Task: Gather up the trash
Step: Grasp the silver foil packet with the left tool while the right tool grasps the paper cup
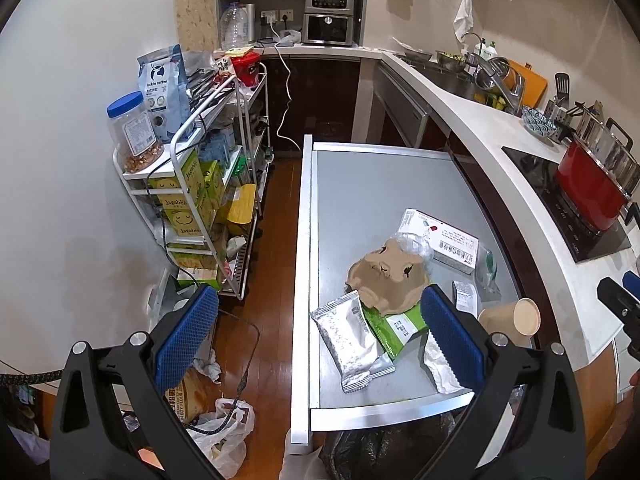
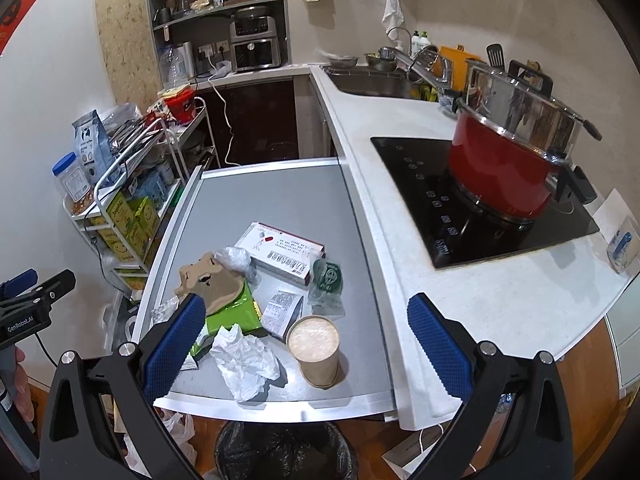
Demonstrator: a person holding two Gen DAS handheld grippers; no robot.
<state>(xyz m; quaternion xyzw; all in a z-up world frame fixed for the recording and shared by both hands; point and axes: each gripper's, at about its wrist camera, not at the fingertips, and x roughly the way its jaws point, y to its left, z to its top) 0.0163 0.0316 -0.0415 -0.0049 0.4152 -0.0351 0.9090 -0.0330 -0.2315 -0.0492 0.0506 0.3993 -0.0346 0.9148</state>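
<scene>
Trash lies on the grey table (image 1: 360, 184) (image 2: 288, 200): a silver wrapper (image 1: 350, 338), a green packet (image 1: 400, 326) (image 2: 234, 312), torn brown cardboard (image 1: 388, 276) (image 2: 212, 280), a white-red box (image 1: 440, 240) (image 2: 286, 252), a paper cup (image 1: 516, 320) (image 2: 316, 354) and crumpled white paper (image 2: 246, 360). A black-lined bin (image 2: 284, 456) stands below the table's front edge. My left gripper (image 1: 320, 336) is open above the near trash. My right gripper (image 2: 308, 344) is open and empty above the cup and paper.
A white cart (image 1: 200, 184) with snack boxes stands left of the table. The counter (image 2: 500, 300) on the right holds a cooktop with a red pot (image 2: 504, 176). Plastic bags (image 1: 224, 432) lie on the wooden floor.
</scene>
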